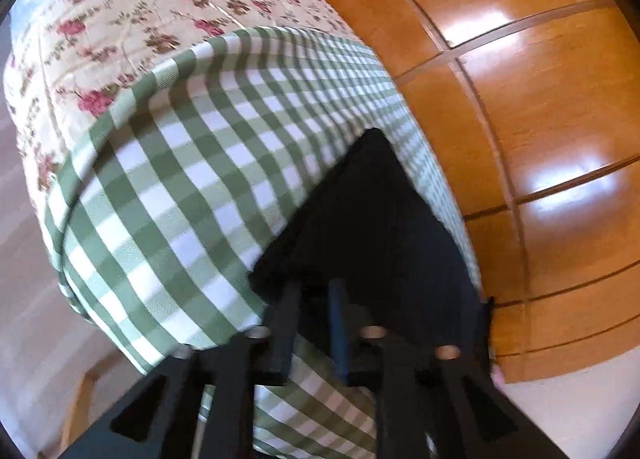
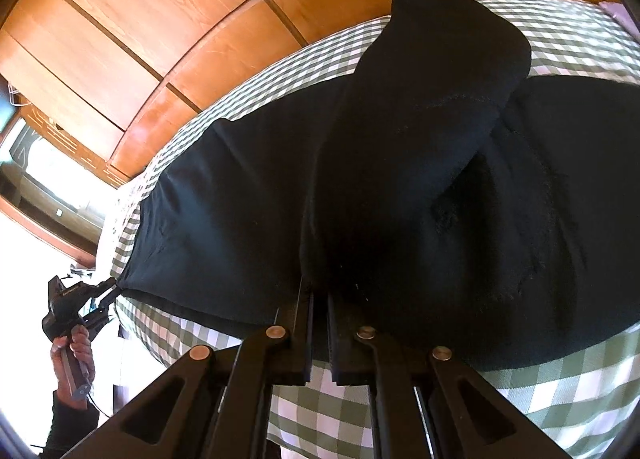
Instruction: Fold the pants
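The black pants (image 2: 400,179) are laid on the checked cloth (image 2: 580,387), long axis running left-right ahead of the right gripper (image 2: 319,299), both it and the left gripper (image 1: 316,291) clenched on the near hem.

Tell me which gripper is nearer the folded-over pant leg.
Right. The right gripper pinches the folded-over leg at its near end; the left gripper holds the pants at their far corner, away from it.

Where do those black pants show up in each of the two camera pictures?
Left wrist view: black pants lower centre-right, ahead of the fingers.
Right wrist view: black pants fill the middle and right.
Shared landmark: the green checked cloth beneath them.
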`<state>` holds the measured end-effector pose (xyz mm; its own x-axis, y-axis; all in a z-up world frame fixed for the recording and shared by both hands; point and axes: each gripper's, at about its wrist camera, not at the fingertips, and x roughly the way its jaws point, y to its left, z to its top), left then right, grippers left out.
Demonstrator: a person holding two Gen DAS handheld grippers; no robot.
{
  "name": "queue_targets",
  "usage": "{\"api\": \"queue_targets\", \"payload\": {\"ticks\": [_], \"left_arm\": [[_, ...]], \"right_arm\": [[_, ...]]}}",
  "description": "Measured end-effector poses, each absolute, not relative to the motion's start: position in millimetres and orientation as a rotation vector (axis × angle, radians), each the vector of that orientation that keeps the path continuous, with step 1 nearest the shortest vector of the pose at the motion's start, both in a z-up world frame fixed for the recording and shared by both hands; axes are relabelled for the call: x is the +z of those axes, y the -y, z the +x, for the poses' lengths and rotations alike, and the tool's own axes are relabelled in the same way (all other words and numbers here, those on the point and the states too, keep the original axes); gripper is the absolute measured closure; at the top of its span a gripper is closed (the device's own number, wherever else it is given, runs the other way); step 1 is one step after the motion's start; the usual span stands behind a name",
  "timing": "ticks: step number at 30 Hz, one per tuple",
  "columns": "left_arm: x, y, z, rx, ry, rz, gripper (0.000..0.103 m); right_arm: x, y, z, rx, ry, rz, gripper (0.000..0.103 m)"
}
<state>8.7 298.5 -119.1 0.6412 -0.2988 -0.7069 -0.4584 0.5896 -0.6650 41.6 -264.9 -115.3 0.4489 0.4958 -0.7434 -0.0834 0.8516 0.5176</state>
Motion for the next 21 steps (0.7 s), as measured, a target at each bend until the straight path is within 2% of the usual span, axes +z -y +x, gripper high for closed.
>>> {"api": "queue_targets", "payload": {"ticks": [9,17,19,21], "left_arm": [[-95.2,-297.6,2.6,0.089,-0.857,-0.892,0.1],[-120.8,-301.0,0.2,0.136,-0.917,-0.888,0.099],[-121.4,-299.8,0.1,0.165,-0.934,-0.862,0.094],[-116.1,-299.6,-1.5,0.236,-0.945,-0.807,0.07]], "right_arm": [[-71.7,270.4,21.0,0.42,-0.952,0.45,0.097],[-108.0,272.1,21.1,0.379,-1.043,0.455,0.097],[-110.6,269.8,22.3,0.376,-1.057,0.431,0.097],[-110.0,271.0,23.3,0.387,-1.06,0.431,0.096]]}}
